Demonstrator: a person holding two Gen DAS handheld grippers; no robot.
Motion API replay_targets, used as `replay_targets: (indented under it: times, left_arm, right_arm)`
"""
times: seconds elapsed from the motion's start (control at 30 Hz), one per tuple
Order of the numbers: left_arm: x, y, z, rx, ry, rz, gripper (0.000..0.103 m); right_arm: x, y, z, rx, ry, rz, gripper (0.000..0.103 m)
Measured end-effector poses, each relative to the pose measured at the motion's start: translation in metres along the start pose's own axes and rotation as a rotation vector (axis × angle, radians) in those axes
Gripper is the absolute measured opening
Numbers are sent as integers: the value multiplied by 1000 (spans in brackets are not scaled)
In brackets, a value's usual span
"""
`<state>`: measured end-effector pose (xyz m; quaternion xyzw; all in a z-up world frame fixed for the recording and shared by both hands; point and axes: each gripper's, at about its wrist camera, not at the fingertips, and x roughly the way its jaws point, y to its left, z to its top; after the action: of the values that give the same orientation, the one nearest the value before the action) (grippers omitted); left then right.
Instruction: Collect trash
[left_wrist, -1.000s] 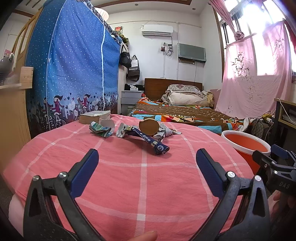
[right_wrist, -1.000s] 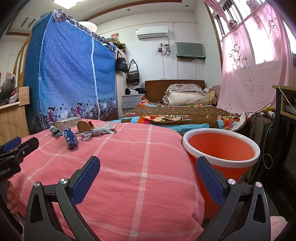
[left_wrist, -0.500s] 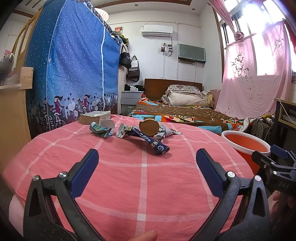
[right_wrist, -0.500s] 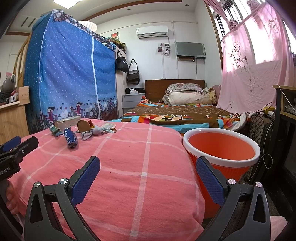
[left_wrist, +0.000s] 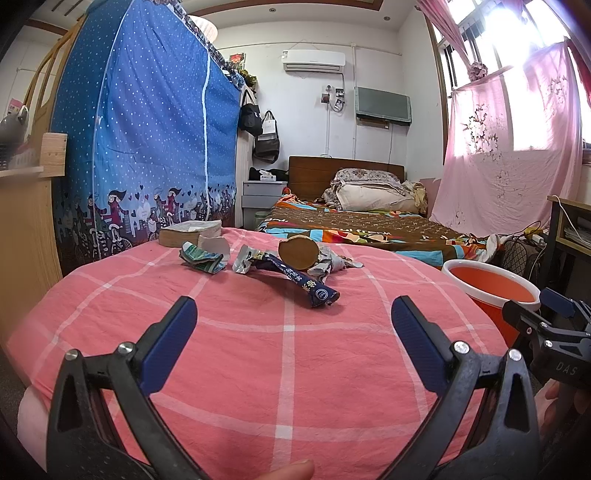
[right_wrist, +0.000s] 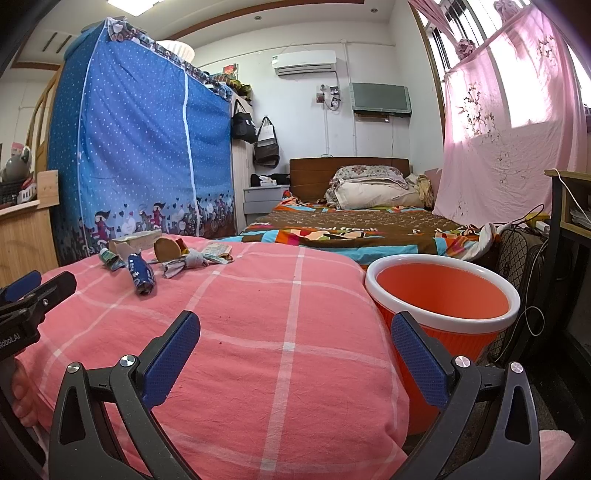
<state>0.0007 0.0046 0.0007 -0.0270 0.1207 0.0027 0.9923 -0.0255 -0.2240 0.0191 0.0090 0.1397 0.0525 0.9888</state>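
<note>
Trash lies in a cluster on the far part of a pink checked bedcover (left_wrist: 288, 354): a dark blue wrapper (left_wrist: 299, 282), a brown round piece (left_wrist: 298, 254), a green crumpled wrapper (left_wrist: 201, 258), grey crumpled paper (left_wrist: 328, 264) and a flat box (left_wrist: 190, 232). An orange bin with a white rim (right_wrist: 443, 291) stands right of the bed; it also shows in the left wrist view (left_wrist: 491, 284). My left gripper (left_wrist: 293, 314) is open and empty, short of the trash. My right gripper (right_wrist: 295, 328) is open and empty over the cover's near right corner, beside the bin. The blue wrapper (right_wrist: 141, 275) lies far left there.
A blue fabric wardrobe (left_wrist: 147, 147) stands at the left. A wooden shelf (left_wrist: 26, 206) is at the near left. A second bed with a colourful cover (right_wrist: 351, 225) lies behind. A desk and cables (right_wrist: 535, 240) are at the right, past the bin.
</note>
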Motion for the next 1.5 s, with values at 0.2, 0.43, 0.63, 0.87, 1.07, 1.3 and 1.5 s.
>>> replay_targets:
  times: [0.2,0.43,0.63,0.87,1.07,1.3,1.5]
  left_arm:
    - [-1,1,-1,-3,0,-1,101]
    - [-1,0,-1,-2,0,-1,101]
    - [-1,0,-1,-2,0,-1,101]
    - [-1,0,-1,-3,0,0,101]
    - [0,5,-3,-2,3,5,101]
    - [6,4,13,7,-25,15,101]
    - [22,10,36,5,-41,53,101]
  right_arm:
    - [0,0,1,0,1,1,103]
    - [0,0,0,-1,2,0,103]
    - [0,0,1,-2,3,0,103]
    - [1,0,0,-2,4,0,103]
    - [8,5,-8,7,11,-1,103]
    - [6,2,15,6,-12,38,103]
    - [16,8,43,-78,-75,63,103]
